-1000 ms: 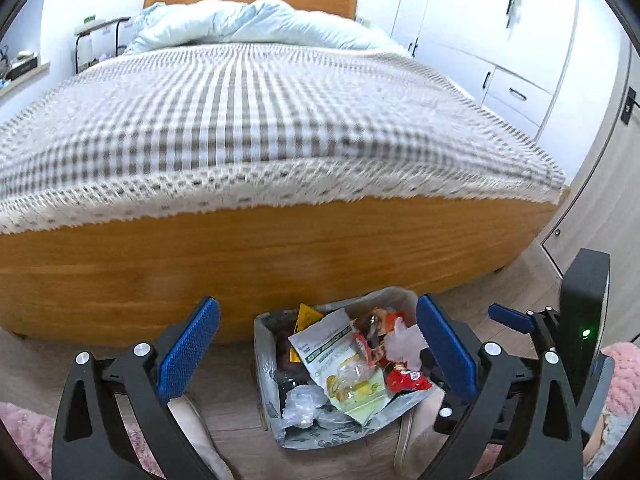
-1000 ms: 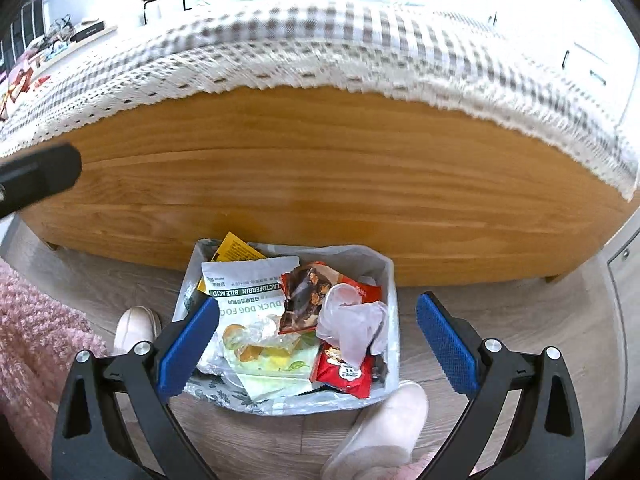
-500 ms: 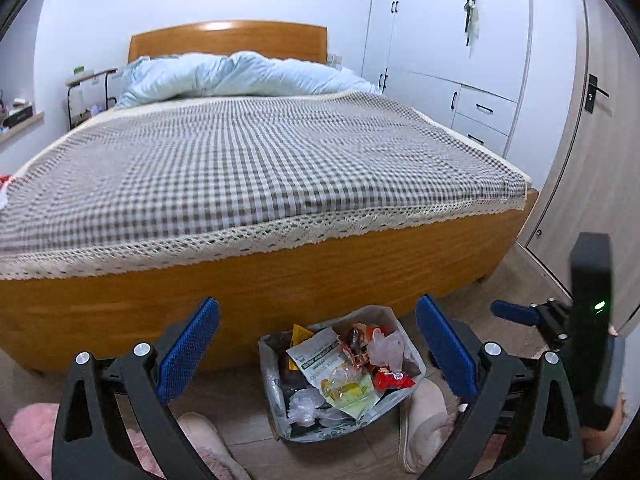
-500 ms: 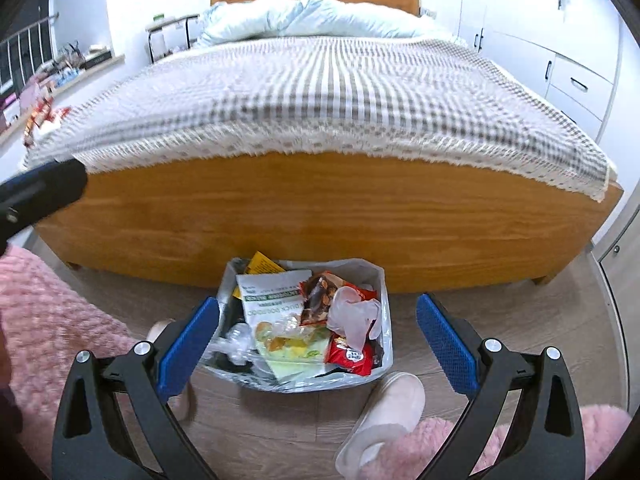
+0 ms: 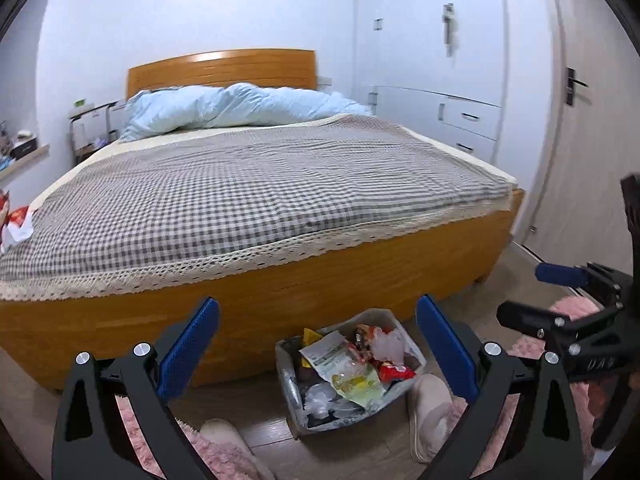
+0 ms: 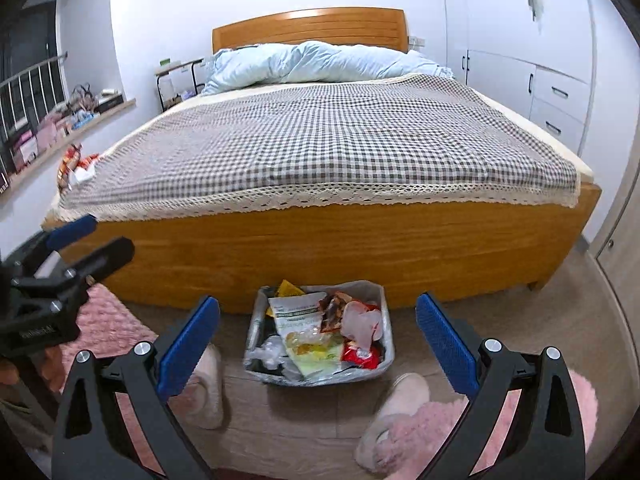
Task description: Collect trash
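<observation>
A bag-lined trash bin (image 5: 294, 392) (image 6: 386, 354) stands on the floor against the wooden bed foot, heaped with wrappers and clear plastic. My left gripper (image 5: 318, 318) is open and empty, well above and back from the bin. My right gripper (image 6: 318, 306) is also open and empty, at a similar distance. Each one shows in the other's view: the right gripper (image 5: 536, 296) at the right edge, the left gripper (image 6: 96, 240) at the left edge. A red and white wrapper (image 5: 16, 220) (image 6: 76, 166) lies on the bed's left edge.
The bed (image 6: 328, 136) has a checked cover and a blue duvet at the head. Two pale slippers (image 6: 206, 384) (image 6: 400, 400) flank the bin on the floor beside a pink rug (image 6: 104, 328). White wardrobes (image 5: 460, 80) line the right wall; a cluttered ledge (image 6: 60, 128) runs along the left.
Both grippers have lifted up and back from the bin, so the whole bed and the wrapper on it have come into view. Both stay open and empty.
</observation>
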Motion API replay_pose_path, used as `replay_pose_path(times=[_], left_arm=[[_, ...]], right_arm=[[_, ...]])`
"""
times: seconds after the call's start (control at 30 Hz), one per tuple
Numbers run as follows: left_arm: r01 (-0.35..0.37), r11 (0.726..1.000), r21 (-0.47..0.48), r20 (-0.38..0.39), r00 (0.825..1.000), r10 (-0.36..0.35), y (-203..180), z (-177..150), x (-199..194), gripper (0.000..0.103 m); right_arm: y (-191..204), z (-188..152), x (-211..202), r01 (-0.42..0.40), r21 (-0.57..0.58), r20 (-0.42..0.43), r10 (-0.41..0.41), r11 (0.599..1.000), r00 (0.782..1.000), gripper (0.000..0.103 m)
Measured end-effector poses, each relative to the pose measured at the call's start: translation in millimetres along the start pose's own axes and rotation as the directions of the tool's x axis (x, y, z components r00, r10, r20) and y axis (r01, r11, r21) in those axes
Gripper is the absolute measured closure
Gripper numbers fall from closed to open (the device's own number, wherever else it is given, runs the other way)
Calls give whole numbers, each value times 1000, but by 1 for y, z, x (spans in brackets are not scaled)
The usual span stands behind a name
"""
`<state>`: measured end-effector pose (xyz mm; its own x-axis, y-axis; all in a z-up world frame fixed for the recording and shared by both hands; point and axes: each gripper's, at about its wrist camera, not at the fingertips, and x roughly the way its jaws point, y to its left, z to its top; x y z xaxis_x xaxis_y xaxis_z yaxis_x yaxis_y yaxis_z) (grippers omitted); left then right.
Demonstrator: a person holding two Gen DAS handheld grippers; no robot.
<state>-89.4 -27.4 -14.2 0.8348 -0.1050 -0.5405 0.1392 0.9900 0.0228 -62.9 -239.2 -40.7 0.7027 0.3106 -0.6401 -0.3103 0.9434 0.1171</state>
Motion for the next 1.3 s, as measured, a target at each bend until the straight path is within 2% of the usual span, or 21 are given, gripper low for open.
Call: replay_pose_path(times=[0.23,0.4,0.53,0.67,1.3], left_arm=[[22,1000,23,0,1000,-22,-10,-7,-17,8],[67,998,21,-31,997,-66,-17,-17,-19,8],[60,998,-6,-47,997,-60,-16,-22,-22,8],[7,1000,-10,-64,998,-8,-16,-25,-22,8],[22,997,-76,-93,995,-29,-5,-27,-18,8]], right_arm=[[7,-12,-13,8,48,-50,-6,999,999,8],[17,-19,-17,20,17,-59,-19,1000,998,8],[21,-19,-24,40,1,-38,-40,999,998,8],[22,-18,-29,66,-13,-18,-66,998,998,8],[20,-18,-29,105,-6,-19,-105,994,994,8]])
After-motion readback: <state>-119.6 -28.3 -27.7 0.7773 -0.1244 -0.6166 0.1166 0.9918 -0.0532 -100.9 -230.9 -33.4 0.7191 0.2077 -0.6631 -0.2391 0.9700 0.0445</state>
